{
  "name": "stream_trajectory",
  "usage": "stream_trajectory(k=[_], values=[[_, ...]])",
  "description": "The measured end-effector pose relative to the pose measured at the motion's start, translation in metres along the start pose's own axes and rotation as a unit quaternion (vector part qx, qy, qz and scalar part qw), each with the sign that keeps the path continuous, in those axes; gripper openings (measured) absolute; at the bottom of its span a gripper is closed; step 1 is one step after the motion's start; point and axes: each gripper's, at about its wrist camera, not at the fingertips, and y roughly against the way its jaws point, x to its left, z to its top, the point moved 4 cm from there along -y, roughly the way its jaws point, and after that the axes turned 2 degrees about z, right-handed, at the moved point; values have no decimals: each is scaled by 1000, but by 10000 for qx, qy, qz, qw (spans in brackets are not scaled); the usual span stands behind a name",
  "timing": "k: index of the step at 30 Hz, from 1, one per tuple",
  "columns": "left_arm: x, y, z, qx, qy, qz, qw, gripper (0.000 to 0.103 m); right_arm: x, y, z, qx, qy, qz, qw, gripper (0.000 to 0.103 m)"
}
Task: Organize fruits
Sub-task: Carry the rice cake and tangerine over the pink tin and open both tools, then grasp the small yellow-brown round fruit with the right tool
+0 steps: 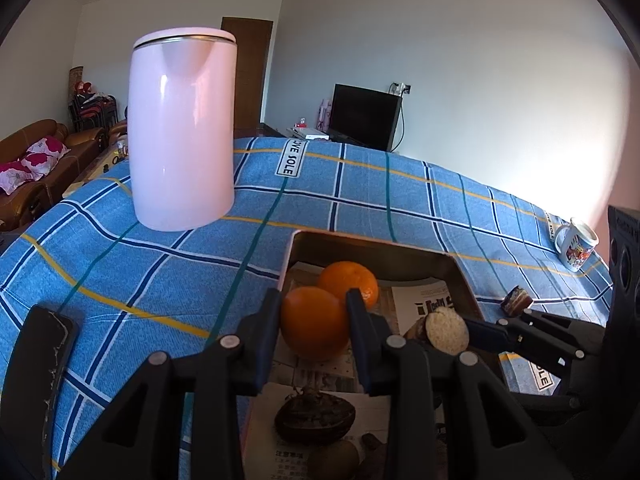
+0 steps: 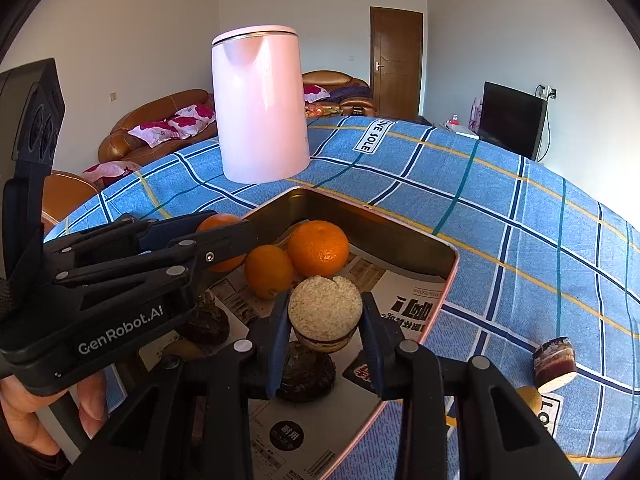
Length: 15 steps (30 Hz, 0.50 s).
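Left claw (image 2: 224, 240) body: "GenRobot.AI"; tablecloth (image 2: 500, 208) label prob. "LOVE SOLE".

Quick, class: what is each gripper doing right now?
Left gripper: closed on an orange.
Right gripper: closed on a cut fruit piece.

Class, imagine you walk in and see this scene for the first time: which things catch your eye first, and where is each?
The tall pink kettle stands on the blue checked cloth just beyond the metal tray. Over the paper-lined tray, the left gripper clamps an orange, and the right gripper clamps a round, crumb-topped cake. Two more oranges lie at the tray's far corner.
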Motion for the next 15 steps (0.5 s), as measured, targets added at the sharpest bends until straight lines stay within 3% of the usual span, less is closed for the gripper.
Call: stream_trajectory(k=[3, 5, 7, 8, 12, 15], values=[[2, 0, 0, -7, 55, 37, 10000, 37, 0, 1, -1, 17, -21, 46, 10000, 36], [1, 2, 0, -26, 65, 1, 10000, 43, -2, 5, -2, 2, -67, 74, 10000, 55], [-2, 3, -1, -65, 43, 7, 10000, 51, -7, 16, -3, -154, -117, 80, 9998, 60], [-3, 5, -1, -88, 73, -15, 9999, 56, -11, 21, -3, -199, -166, 82, 9996, 60], [-13, 11, -1, -195, 20, -121, 9997, 60, -33, 51, -9, -412, -334, -25, 9986, 61], [-19, 18, 1, -311, 51, -167, 9994, 69, -60, 70, -21, -383, -422, -358, 9977, 61]])
